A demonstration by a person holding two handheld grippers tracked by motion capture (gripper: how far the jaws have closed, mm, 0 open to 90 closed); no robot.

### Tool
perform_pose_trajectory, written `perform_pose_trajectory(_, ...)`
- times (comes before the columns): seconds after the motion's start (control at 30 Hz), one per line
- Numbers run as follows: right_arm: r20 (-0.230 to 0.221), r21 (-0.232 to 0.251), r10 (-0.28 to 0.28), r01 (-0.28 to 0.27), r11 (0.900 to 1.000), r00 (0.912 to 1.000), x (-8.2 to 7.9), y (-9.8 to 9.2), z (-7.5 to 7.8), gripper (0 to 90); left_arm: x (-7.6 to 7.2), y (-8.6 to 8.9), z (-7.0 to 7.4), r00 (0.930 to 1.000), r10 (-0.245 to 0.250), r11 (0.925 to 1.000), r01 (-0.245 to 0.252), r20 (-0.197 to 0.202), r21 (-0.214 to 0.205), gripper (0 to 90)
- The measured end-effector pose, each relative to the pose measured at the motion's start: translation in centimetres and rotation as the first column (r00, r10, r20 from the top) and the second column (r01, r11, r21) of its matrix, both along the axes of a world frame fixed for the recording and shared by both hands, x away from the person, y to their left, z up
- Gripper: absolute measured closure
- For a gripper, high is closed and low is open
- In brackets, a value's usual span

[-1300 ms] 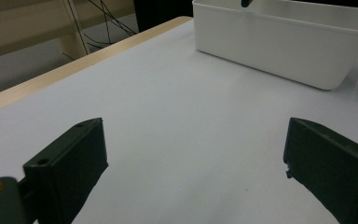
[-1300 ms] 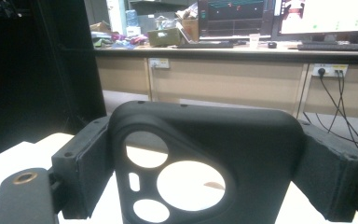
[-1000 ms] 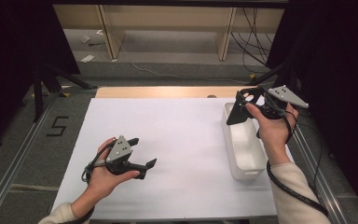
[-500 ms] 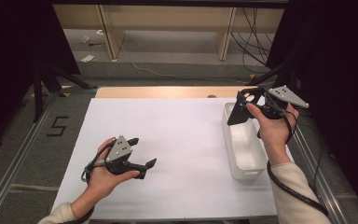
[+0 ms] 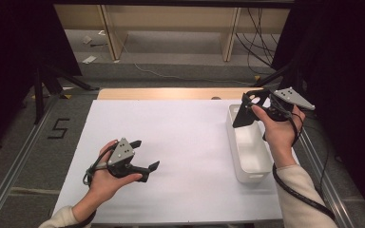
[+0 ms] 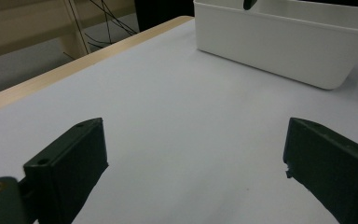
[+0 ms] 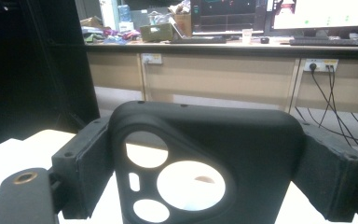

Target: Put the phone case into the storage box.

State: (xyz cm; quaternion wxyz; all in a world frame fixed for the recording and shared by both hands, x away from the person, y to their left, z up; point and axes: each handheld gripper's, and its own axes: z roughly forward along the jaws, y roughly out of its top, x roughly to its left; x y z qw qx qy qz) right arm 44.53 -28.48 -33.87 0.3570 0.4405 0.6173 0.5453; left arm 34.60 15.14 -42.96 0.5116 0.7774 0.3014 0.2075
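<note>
Phone case [image 7: 205,163], black with round and oval camera cut-outs, is pinched between the two jaws of the right gripper [image 7: 205,158], which press against its left and right edges in the right gripper view. Through the cut-outs the pale surface shows below. In the high view the same phone case [image 5: 247,110] hangs from the right gripper [image 5: 259,107] at about 2 o'clock of the white surface [image 5: 180,137], held up in the air over the far end of a white bin [image 5: 248,147]. The person's right hand [image 5: 280,130] grips the gripper's body, with its grey three-cornered plate on top and a black cable trailing down past the sleeve. The white bin is a long rectangular tub lying along the right edge of the surface, from about 2 to 4 o'clock, and its inside looks bare. The left gripper [image 5: 145,154] is at about 8 o'clock, held low over the surface by the person's left hand [image 5: 105,178], well apart from the bin. In the left gripper view its jaws are spread wide with nothing between them, and the left gripper [image 6: 196,163] looks across bare white surface toward the side wall of the bin [image 6: 279,42]. Behind the surface, a wooden desk with monitors and cables is visible in the right gripper view.
</note>
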Motion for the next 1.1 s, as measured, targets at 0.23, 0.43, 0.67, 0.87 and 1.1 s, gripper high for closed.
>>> perform_pose_trajectory(0.23, -0.001, -0.003, -0.002, 0.002, 1.0000, 1.0000, 0.04, -0.01, -0.05, 15.4, -0.03, -0.06, -0.02, 1.0000, 0.001, 1.0000, -0.001, -0.003, -0.003, 5.6)
perform_pose_trajectory(0.43, 0.000, -0.006, -0.006, 0.006, 1.0000, 1.0000, 0.12, -0.10, -0.16, 15.4, 0.00, -0.04, -0.03, 1.0000, 0.002, 1.0000, -0.002, -0.005, -0.003, 5.6)
perform_pose_trajectory(0.67, -0.004, -0.008, -0.010, 0.010, 0.9999, 0.9999, 0.15, -0.19, -0.21, 15.4, -0.01, -0.03, -0.04, 1.0000, 0.001, 1.0000, -0.001, -0.004, -0.003, 5.6)
perform_pose_trajectory(0.87, -0.003, -0.010, -0.013, 0.013, 0.9999, 0.9999, 0.22, -0.27, -0.28, 15.4, 0.00, -0.04, -0.06, 1.0000, 0.001, 1.0000, -0.001, -0.005, -0.003, 5.7)
perform_pose_trajectory(1.1, -0.007, -0.010, -0.017, 0.017, 0.9998, 0.9998, 0.29, -0.40, -0.38, 15.4, 0.00, -0.07, -0.07, 1.0000, 0.001, 1.0000, -0.001, -0.006, -0.002, 5.6)
